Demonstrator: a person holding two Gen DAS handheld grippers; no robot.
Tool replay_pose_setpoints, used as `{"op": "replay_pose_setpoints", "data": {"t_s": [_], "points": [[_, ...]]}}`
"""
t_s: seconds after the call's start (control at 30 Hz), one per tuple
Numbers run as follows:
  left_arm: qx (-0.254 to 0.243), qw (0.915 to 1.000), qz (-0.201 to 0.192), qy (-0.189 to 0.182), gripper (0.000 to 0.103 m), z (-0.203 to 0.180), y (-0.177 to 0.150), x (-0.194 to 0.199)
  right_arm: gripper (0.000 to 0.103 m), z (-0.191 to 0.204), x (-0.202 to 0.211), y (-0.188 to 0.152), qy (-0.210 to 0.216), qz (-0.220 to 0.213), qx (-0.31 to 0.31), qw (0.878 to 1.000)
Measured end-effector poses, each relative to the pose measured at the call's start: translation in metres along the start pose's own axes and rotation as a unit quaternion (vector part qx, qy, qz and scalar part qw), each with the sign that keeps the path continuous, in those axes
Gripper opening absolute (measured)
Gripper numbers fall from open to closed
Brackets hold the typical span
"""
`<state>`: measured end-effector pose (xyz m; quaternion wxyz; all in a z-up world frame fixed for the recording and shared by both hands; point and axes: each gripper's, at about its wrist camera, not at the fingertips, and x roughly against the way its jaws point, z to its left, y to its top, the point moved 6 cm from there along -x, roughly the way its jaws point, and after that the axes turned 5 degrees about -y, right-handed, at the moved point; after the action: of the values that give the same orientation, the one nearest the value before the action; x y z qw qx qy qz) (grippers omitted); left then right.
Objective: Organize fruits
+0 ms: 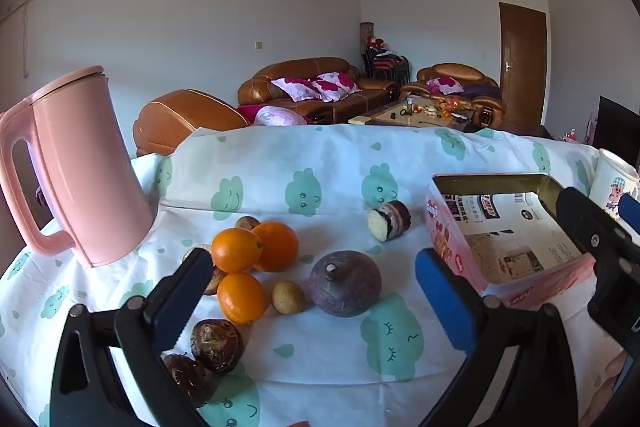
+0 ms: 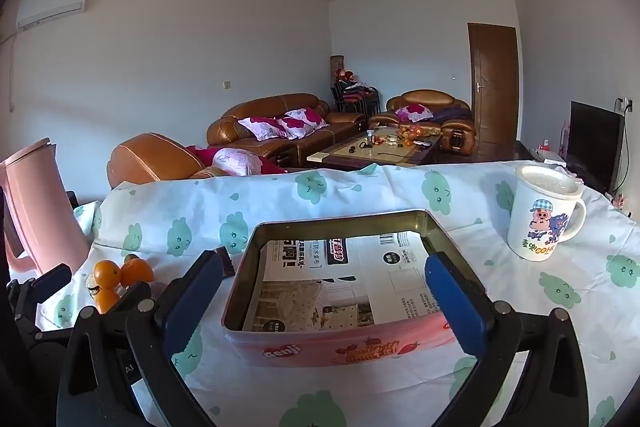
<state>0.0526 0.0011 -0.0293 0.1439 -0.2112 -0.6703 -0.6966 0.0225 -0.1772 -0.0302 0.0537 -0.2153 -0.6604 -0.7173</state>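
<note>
While your left tool (image 1: 316, 291) is hanging wide open and empty over the fruit, three oranges (image 1: 236, 250) are sitting bunched together on the table (image 1: 320, 155), a purple fruit (image 1: 345, 283) just beside them, and your right tool (image 2: 324, 299) is hovering fully spread, gripping nothing, over the pink tin (image 2: 320, 345), which is lying near the mug (image 2: 540, 215)

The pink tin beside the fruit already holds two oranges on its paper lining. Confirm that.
Not right. The pink tin holds no fruit, only its printed paper lining, as the right wrist view shows. All three oranges sit on the tablecloth beside it.
</note>
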Motion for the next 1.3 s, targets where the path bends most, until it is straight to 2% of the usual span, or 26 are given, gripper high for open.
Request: {"op": "replay_pose_setpoints", "data": {"t_s": [0.07, 0.23, 1.3], "points": [[0.003, 1.0, 0.008, 0.001, 0.103, 0.0011, -0.0011, -0.0028, 0.102, 0.0008, -0.0001, -0.0003, -0.005, 0.001, 0.012, 1.0], [0.018, 0.9998, 0.002, -0.007, 0.103, 0.0083, -0.0032, -0.0016, 0.102, 0.0008, -0.0028, 0.0002, -0.005, 0.006, 0.006, 1.0], [0.015, 0.9999, 0.006, -0.005, 0.103, 0.0026, -0.0037, -0.0027, 0.102, -0.0003, -0.0013, -0.0012, -0.002, 0.002, 0.007, 1.0]]}}
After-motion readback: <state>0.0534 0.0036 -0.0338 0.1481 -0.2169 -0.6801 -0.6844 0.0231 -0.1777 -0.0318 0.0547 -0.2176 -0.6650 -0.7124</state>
